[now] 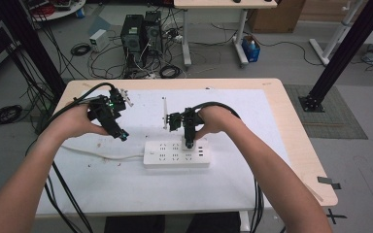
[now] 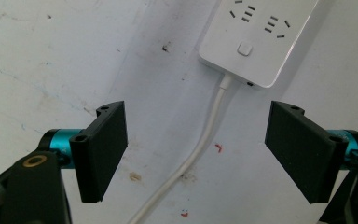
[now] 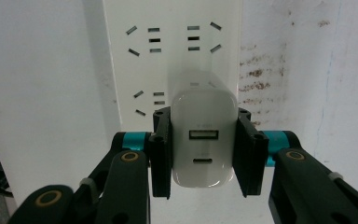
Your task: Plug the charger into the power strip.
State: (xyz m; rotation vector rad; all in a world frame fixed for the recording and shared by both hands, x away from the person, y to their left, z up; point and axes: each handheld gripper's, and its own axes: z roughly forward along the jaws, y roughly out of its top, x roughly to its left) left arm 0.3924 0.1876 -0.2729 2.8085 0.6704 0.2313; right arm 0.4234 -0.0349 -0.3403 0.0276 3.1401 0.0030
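The right gripper [image 3: 204,154] is clamping a white charger [image 3: 204,140] over the power strip [image 1: 176,154] at the table's [image 1: 272,126] centre. At nine o'clock of it, the left gripper [image 2: 196,149] is hovering, jaws wide, nothing between them.

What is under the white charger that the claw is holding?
The white power strip lies under the charger, which the right claw grips by its sides. The charger covers the socket right below it, so its prongs can't be seen.
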